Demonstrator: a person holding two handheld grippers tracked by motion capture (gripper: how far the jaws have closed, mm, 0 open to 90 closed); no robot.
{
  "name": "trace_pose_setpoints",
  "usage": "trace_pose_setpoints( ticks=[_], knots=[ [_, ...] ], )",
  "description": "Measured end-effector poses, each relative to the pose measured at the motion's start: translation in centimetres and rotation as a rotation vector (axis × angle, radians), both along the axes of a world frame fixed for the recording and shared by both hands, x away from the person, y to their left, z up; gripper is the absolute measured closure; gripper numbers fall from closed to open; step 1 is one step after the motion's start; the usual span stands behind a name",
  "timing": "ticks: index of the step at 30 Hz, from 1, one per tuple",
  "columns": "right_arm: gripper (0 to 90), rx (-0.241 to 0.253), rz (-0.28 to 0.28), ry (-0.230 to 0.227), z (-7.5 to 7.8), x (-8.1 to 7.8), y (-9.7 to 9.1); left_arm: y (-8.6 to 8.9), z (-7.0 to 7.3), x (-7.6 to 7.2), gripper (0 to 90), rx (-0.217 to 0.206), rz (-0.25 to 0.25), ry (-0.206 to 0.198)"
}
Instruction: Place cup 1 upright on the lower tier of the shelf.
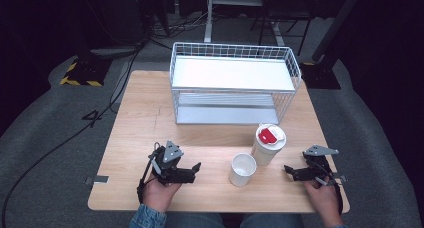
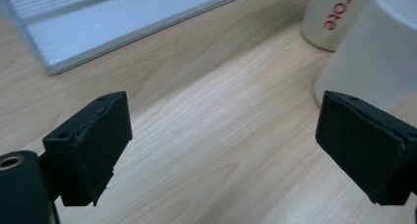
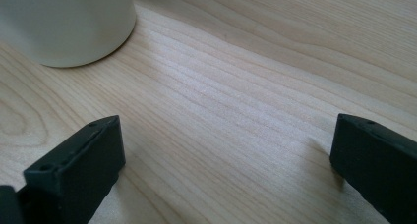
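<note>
An open white paper cup (image 1: 243, 169) stands near the table's front middle. Just behind and to its right stands a taller white cup (image 1: 268, 144) with a lid and a red tab. My left gripper (image 1: 192, 169) is to the left of the open cup, pointing at it, jaws open with nothing between them. The left gripper view (image 2: 221, 135) has the open cup (image 2: 373, 52) close at the right and the red-lettered cup (image 2: 334, 17) behind it. My right gripper (image 1: 290, 170) rests low to the right of the cups, open and empty (image 3: 226, 155), with a white cup's base (image 3: 69, 22) ahead.
A white wire rack (image 1: 235, 83) with an upper shelf and a lower tray stands at the back of the wooden table (image 1: 140, 128). Its lower tray (image 2: 123, 22) lies ahead in the left gripper view. Cables and stands sit on the floor beyond.
</note>
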State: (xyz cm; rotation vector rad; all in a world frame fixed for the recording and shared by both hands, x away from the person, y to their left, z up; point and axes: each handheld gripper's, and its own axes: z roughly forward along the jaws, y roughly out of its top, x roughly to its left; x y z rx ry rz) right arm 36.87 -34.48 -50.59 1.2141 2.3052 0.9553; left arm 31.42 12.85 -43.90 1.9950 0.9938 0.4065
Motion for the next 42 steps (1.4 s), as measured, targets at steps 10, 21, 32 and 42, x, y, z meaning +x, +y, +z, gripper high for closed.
trace_pose_setpoints(
  ticks=[10, 21, 32, 42],
  knots=[
    [0.3, 0.000, 0.000, 0.000, 0.0, 0.0, 0.0, -3.6, 0.1, -0.6, 7.2, -0.026, -0.107, -0.015],
    [0.2, 0.000, 0.000, 0.000, 0.0, 0.0, 0.0, -5.6, -0.1, -1.1, 3.8, -0.047, -0.195, -0.017],
    [0.3, 0.000, 0.000, 0.000, 0.0, 0.0, 0.0, -8.8, -0.9, -0.7, 2.7, -0.054, -0.257, -0.028],
    [0.3, -0.001, 0.000, -0.001, 0.0, 0.0, 0.0, -11.1, -2.4, 0.1, 0.2, -0.009, -0.277, -0.006]
  ],
)
